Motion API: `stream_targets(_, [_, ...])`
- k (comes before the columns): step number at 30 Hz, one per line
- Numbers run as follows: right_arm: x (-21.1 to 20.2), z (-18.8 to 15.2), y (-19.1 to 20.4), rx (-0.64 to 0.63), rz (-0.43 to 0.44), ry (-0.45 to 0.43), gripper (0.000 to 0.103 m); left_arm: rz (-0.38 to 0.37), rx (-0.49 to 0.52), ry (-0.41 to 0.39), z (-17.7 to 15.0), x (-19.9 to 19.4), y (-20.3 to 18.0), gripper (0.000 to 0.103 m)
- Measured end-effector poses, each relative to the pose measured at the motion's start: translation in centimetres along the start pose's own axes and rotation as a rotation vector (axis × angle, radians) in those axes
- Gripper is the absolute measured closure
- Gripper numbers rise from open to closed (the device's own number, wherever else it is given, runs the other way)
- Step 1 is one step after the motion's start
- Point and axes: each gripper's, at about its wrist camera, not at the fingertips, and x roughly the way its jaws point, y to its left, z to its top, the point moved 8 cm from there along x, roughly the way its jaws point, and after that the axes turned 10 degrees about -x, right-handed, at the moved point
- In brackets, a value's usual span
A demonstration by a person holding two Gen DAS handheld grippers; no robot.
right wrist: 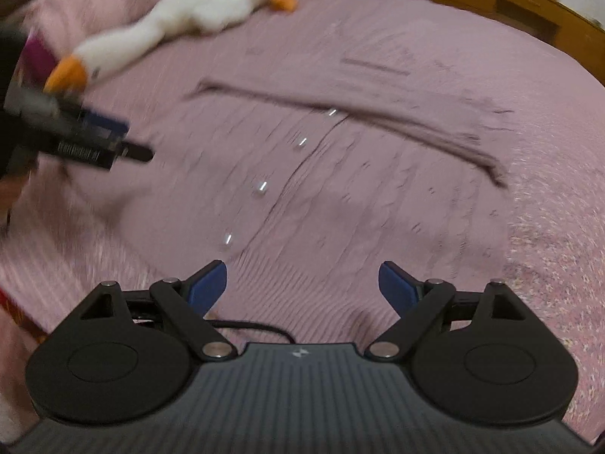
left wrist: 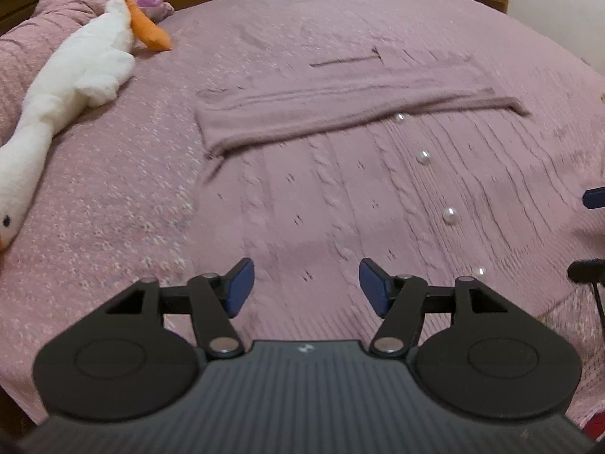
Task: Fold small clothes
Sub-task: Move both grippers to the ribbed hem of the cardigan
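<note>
Folding is at the middle step, as we judge it: the mauve cable-knit cardigan with pearl buttons (left wrist: 321, 196) lies flat on the pink knitted bedspread (left wrist: 124, 174), buttoned side up, and both of its sleeves (left wrist: 340, 102) are already laid across the chest as one band near the collar end. The lower body of the garment is not yet folded; its hem is closest to us, under both tools. Our left claw (left wrist: 306, 283) hangs over the hem area with its blue pads apart and nothing between them; we see only knit fabric below the gap. Our right claw (right wrist: 302, 283) is also wide apart and empty, over the hem on the other side of the row of pearl buttons (right wrist: 261, 187). The right view is blurred, so we cannot tell if any pad touches the cloth. In that view the left claw shows at the left edge, near the garment's side. A white plush goose with orange beak and feet (left wrist: 75, 72) lies well apart from the cardigan, beside the bunched pink blanket (left wrist: 56, 11), so it should not disturb the work. The next move, we think, calls for each claw to come down on one hem corner, to pinch only the cardigan and not the bedspread under it, which has nearly the same colour, and then to carry the hem up over the sleeves evenly.
</note>
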Motion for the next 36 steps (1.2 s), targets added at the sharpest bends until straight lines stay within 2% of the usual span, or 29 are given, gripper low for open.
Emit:
stream_targets(5, [1.0, -0.7, 2.5, -0.127, 0.012, 0.074, 0.011, -0.024, 0.012, 0.029, -1.1, 0.1, -0.7, 0.04])
stream_targets(10, [2.3, -1.1, 3.6, -0.183, 0.028, 0.129, 0.011, -0.033, 0.034, 0.046, -2.0, 0.2, -1.1, 0.04])
stream_targets(21, [5.0, -0.6, 2.8, -0.152, -0.087, 0.145, 0.01, -0.043, 0.059, 0.09, -2.9, 1.2, -1.8, 0.04])
stream_targets(29, [6.1, -0.8, 2.2, -0.131, -0.083, 0.165, 0.009, -0.051, 0.07, 0.094, -2.9, 1.3, -2.0, 0.04])
stream_targets(36, [7.3, -0.2, 1.8, -0.113, -0.134, 0.148, 0.009, -0.069, 0.088, 0.104, -3.1, 1.2, -2.3, 0.04])
